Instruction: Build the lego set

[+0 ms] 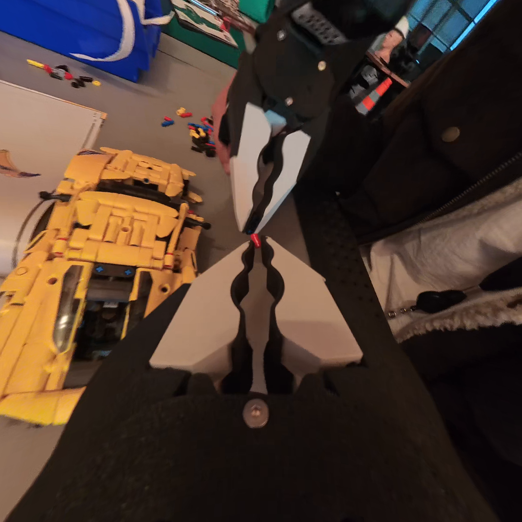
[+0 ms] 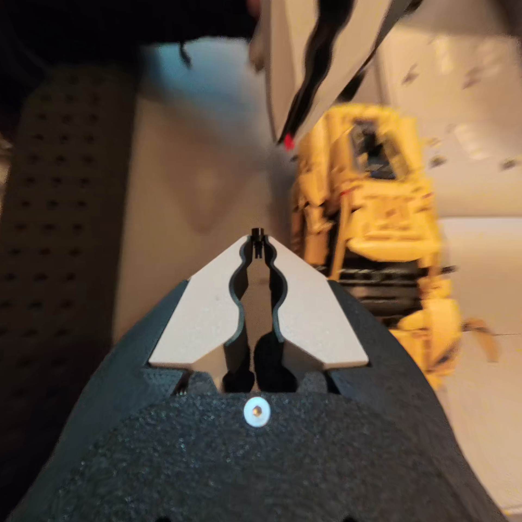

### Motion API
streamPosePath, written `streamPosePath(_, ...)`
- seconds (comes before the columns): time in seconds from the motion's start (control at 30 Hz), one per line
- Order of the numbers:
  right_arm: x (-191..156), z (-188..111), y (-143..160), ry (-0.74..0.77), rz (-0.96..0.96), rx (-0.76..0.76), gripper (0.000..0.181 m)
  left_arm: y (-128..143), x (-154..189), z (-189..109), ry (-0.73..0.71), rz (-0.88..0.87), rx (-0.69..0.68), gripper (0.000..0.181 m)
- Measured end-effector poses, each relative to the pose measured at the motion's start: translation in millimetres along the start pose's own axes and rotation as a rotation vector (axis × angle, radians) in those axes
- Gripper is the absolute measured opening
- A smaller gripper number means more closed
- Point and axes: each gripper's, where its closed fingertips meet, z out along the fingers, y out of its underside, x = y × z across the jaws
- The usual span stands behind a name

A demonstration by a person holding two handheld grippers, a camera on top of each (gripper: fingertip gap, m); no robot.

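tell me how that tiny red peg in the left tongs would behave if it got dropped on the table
The red peg looks round and short, so it would probably roll. It seems rigid plastic and very light, likely to bounce rather than break. The left tongs pinch only its end, so the grip may be slippery.

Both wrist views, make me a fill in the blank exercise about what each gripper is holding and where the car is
1. The left gripper pinches a small ____ piece at its fingertips.
2. The right gripper pinches a small pin coloured ____.
3. The big built car on the table is ____ in colour.
4. In the left wrist view, the car lies to the ____ of that view's own gripper.

Missing words: red; black; yellow; left
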Motion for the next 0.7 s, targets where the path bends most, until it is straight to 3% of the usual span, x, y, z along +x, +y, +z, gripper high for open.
streamPosePath(0.17,-36.4,22.0,48.1,-0.066,0.037,-0.131,0.006,11.9,18.9,23.7,0.089,0.051,-0.090,0.004)
streamPosePath(0.7,-42.4,20.0,50.6,-0.008,0.074,-0.063,0.017,18.6,13.4,32.7,0.082,0.029,-0.117,0.004)
